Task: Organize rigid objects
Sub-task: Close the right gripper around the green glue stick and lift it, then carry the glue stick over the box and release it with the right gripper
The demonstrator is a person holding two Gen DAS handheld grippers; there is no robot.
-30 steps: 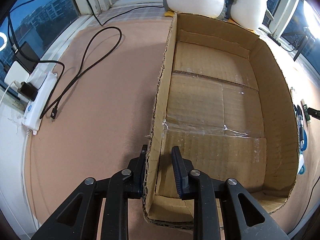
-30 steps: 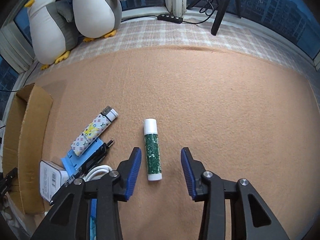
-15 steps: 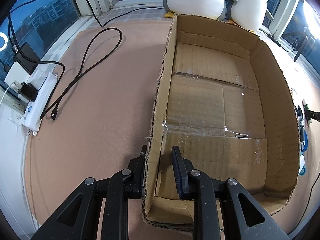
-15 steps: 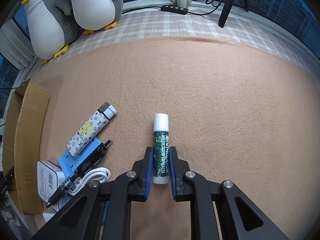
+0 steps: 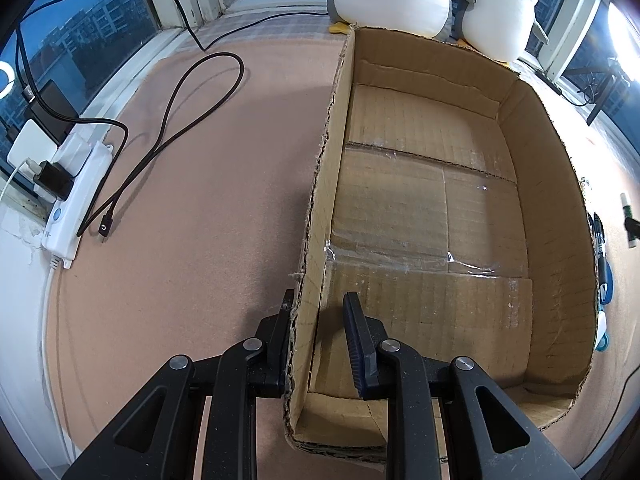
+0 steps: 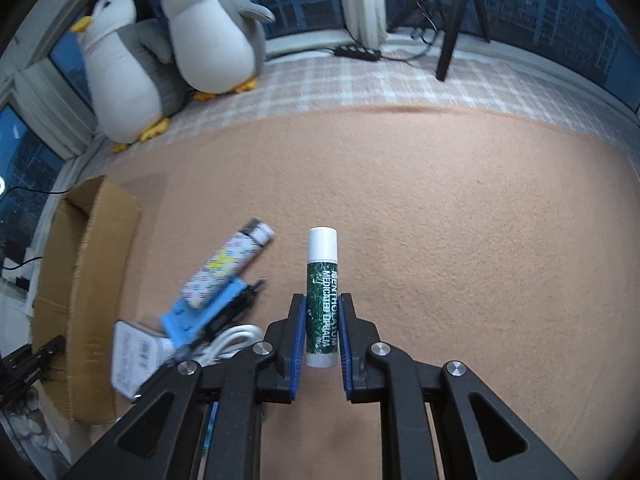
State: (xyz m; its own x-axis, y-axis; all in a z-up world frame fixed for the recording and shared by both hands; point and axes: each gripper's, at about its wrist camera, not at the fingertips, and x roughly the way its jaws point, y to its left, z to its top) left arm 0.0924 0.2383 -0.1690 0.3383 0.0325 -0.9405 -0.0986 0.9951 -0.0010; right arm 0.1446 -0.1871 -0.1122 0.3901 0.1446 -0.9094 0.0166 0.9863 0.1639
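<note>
Lip balm point(image 6: 321, 300) clamped in right gripper point(image 6: 322, 336) could slip out sideways before reaching cardboard box point(image 6: 80, 280) at 9 o'clock.

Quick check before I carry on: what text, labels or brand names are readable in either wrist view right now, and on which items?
"MENTHOLATUM MEDICATED LIPBALM": white print along the green lip balm tube, clamped in the right gripper.
White charger box: printed lines, too blurred to read.
Patterned lighter: small logo marks, not legible.
Cardboard box, held at its wall by the left gripper: no print visible.
</note>
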